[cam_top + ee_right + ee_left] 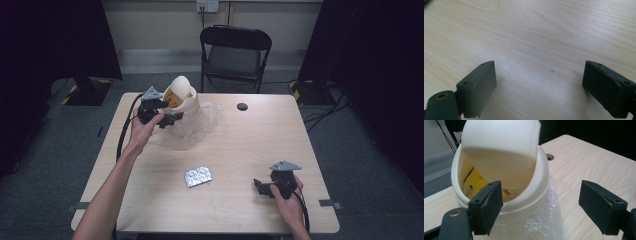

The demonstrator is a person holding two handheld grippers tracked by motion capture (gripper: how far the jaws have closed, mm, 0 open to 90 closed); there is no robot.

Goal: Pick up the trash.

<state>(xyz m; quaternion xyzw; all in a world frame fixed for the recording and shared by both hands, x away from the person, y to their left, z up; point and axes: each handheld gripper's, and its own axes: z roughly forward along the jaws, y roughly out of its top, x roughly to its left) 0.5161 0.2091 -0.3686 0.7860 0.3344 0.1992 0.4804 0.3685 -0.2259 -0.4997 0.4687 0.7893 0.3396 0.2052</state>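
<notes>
Your left hand-held gripper [540, 205] stands spread at the rim of the cream swing-lid bin [181, 102] at the bench's [250, 145] far left, pinching nothing, its flap tilted. Your right hand-held gripper [539, 87] rests spread over bare bench. Judged next: fetch the foil packet [198, 176] at mid-bench.

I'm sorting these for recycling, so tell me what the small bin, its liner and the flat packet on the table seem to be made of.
Small bin: smooth cream plastic by the look, matte with a soft sheen, its swing lid tilted.
Liner: thin clear plastic film, crinkled and glinting, see-through to the bin wall.
Flat packet: silvery and bumpy, probably foil or a blister sheet; too small to be sure.
</notes>
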